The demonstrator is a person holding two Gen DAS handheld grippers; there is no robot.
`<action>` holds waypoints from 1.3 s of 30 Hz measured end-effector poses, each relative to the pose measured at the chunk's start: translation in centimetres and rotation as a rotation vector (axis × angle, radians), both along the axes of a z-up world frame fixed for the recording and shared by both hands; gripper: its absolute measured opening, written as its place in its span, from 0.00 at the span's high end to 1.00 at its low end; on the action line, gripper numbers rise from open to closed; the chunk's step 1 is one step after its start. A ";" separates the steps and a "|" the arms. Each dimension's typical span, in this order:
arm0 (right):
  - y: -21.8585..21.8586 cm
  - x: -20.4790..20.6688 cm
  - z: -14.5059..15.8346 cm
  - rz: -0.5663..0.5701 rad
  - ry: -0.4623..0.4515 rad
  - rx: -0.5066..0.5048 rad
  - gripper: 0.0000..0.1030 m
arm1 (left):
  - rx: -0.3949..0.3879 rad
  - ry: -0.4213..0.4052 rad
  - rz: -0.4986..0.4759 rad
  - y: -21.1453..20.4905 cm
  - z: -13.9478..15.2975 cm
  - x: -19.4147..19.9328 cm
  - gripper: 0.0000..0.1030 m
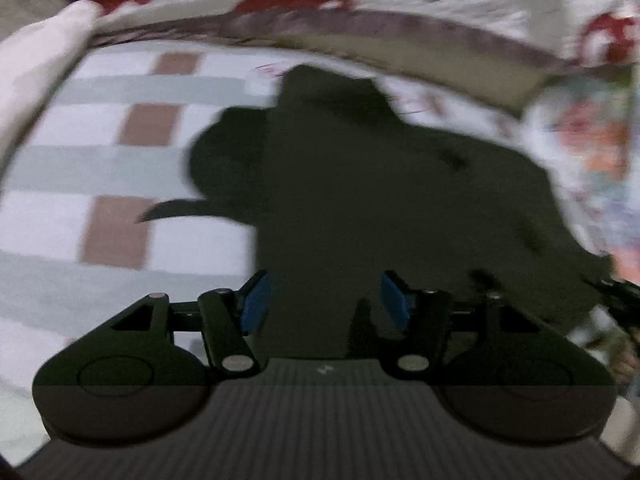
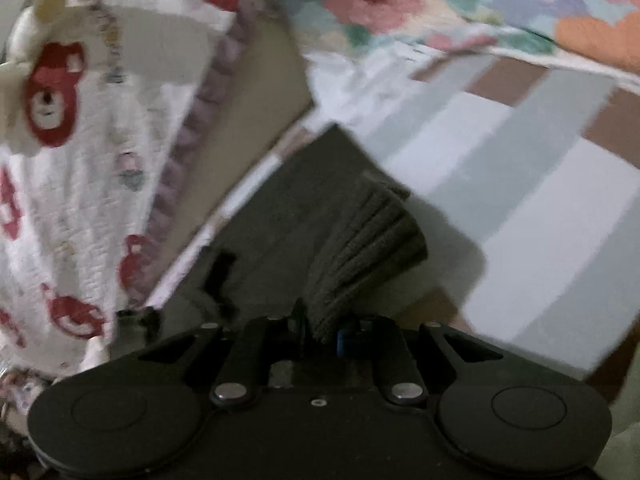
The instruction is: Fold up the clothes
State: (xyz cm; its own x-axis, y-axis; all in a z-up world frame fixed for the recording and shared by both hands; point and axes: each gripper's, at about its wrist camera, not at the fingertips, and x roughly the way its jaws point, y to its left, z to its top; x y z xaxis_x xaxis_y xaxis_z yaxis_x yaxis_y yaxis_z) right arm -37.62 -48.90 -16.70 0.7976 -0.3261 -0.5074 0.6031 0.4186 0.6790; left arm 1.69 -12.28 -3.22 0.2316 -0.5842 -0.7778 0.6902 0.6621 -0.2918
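On a bed covered by a checked sheet (image 1: 120, 168) of white, pale green and brown squares, a dark garment (image 1: 380, 200) lies spread in a loose heap. The left tongs (image 1: 326, 304) hang just above its near part, blue pads (image 1: 256, 304) standing apart with dark cloth showing between them; the blurred view does not show whether they press on it. The right tongs (image 2: 322, 330) are drawn together on a ribbed edge (image 2: 368, 248) of the same dark garment (image 2: 280, 208), which bunches up in folds from the jaws. A white quilt with red bear prints (image 2: 72, 160) and a purplish frilled border lies along one side of the garment, and a floral blanket (image 2: 440, 4) lies at the far end of the bed.
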 end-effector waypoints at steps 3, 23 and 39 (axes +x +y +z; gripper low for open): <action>0.0 1.3 2.0 0.086 -0.118 -0.016 0.85 | -0.018 -0.006 -0.115 -1.6 0.0 -2.0 0.48; 16.4 27.2 7.1 1.076 -0.219 0.019 0.86 | -0.282 0.173 0.346 5.5 -1.8 2.8 0.72; 18.7 30.9 7.4 1.160 0.014 -0.238 0.86 | -0.443 0.335 0.188 4.7 -2.6 3.7 0.48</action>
